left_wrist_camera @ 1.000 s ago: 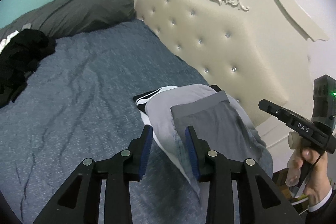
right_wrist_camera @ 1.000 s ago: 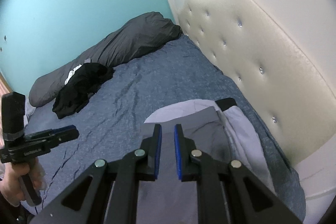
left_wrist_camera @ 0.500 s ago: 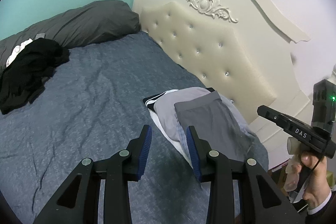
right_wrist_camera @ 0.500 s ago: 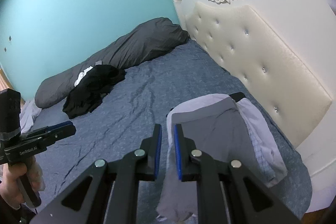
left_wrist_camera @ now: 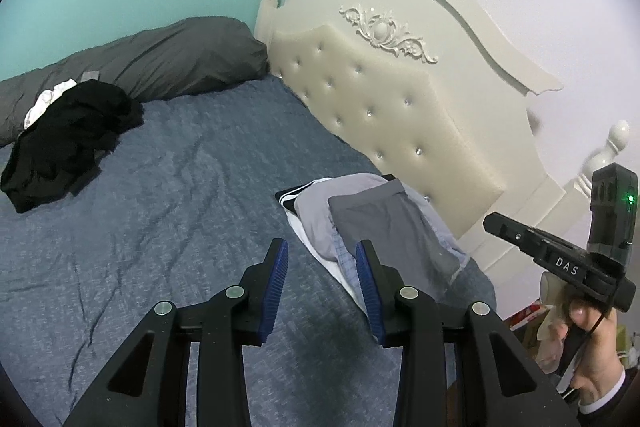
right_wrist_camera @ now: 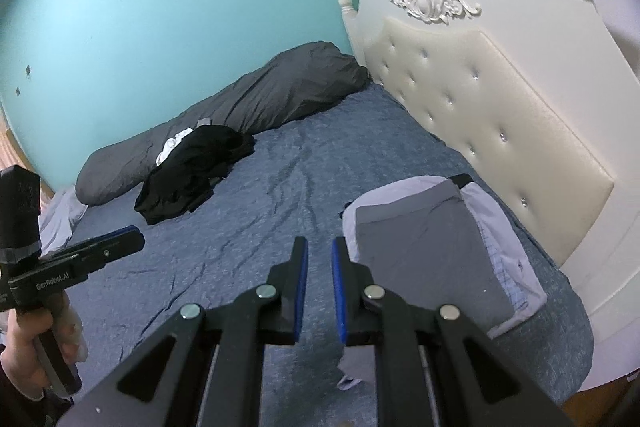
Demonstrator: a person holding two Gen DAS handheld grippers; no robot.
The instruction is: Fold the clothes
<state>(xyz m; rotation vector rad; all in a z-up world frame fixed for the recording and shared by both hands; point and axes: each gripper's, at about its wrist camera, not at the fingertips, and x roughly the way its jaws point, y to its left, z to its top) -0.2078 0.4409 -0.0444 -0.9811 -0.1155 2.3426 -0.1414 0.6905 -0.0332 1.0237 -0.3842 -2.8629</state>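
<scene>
Black hand-held gripper [left_wrist_camera: 322, 251], blue ribbed pads, silver pivot screws; other [left_wrist_camera: 490, 223] marked "DAS"; dark sleeve [left_wrist_camera: 624, 393], white cuff.

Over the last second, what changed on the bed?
Both tools, left and right, pulled back and up from the folded stack; nothing was gripped or released. The stack, black clothes pile and grey pillow stayed put.
</scene>
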